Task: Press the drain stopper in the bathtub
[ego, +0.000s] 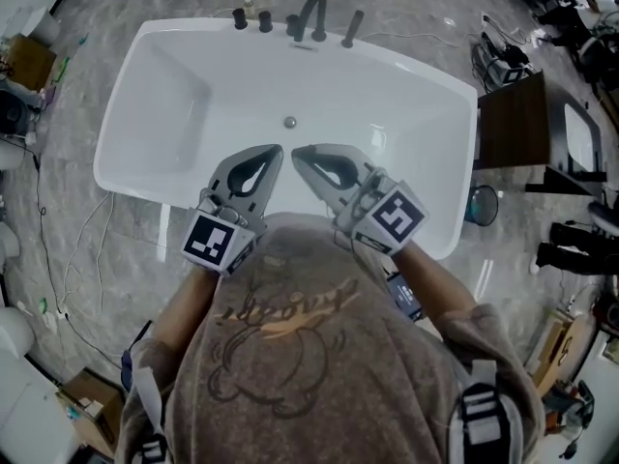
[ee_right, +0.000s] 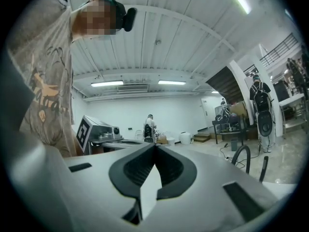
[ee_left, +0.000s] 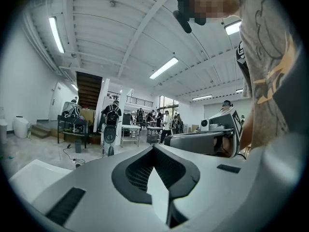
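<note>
Left gripper (ego: 277,151) and right gripper (ego: 296,153) are held over the near rim of the white bathtub (ego: 145,66), each with jaws closed tip to tip and nothing between. The drain stopper (ego: 289,121) lies on the tub floor just beyond the tips, apart from them. Black taps (ego: 311,17) are set on the far rim. A grey marbled floor (ego: 77,240) surrounds the tub. Only the gripper views show the hall: strip lights (ee_left: 164,67), a staircase (ee_left: 89,88), standing people (ee_left: 166,124). The shirt lettering (ego: 290,307) cannot be read.
</note>
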A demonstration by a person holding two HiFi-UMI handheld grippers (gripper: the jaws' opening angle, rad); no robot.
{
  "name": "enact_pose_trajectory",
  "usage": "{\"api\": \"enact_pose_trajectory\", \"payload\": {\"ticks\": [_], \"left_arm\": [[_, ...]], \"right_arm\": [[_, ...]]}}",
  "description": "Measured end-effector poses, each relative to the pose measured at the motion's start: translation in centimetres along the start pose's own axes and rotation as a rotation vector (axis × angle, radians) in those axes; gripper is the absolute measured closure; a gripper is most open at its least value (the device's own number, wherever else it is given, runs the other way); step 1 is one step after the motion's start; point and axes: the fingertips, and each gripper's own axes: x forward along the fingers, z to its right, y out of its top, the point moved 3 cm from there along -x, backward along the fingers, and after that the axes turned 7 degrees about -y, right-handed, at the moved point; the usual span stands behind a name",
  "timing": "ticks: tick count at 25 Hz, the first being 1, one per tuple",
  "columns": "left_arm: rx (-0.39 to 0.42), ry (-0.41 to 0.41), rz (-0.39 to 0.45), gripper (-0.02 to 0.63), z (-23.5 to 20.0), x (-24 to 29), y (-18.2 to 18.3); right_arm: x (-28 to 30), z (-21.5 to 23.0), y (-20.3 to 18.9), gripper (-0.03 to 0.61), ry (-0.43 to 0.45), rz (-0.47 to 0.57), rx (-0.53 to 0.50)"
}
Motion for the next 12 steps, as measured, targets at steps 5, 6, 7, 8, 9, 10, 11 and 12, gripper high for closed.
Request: {"api": "enact_pose_trajectory", "payload": {"ticks": [5, 6, 7, 8, 9, 10, 11, 12], "left_arm": [[-0.002, 0.01, 0.006, 0.612, 0.2, -0.5, -0.2], [0.0, 0.011, 0.009, 0.612, 0.3, -0.6, -0.2], [0.001, 0.011, 0.012, 0.612, 0.4, -0.7, -0.2], [0.001, 0.012, 0.014, 0.612, 0.5, -0.8, -0.2], [0.001, 0.012, 0.016, 0.612, 0.6, -0.9, -0.2], [0.001, 0.012, 0.019, 0.612, 0.8, -1.0, -0.2], [0.002, 0.013, 0.021, 0.612, 0.9, -1.1, -0.2], [0.002, 0.015, 0.023, 0.612, 1.0, -1.2, -0.2]], "right_arm": [[-0.5, -0.7, -0.4, 0.574, 0.032, 0.015, 0.013], [-0.5, -0.9, -0.4, 0.574, 0.044, 0.018, 0.011], [-0.6, -1.2, -0.4, 0.575, 0.056, 0.02, 0.007], [-0.6, -1.4, -0.4, 0.575, 0.067, 0.021, 0.002], [-0.7, -1.6, -0.4, 0.575, 0.075, 0.02, -0.002], [-0.7, -1.7, -0.4, 0.575, 0.08, 0.018, -0.005], [-0.8, -1.9, -0.3, 0.575, 0.082, 0.015, -0.005], [-0.8, -2.0, -0.3, 0.575, 0.084, 0.013, -0.006]]}}
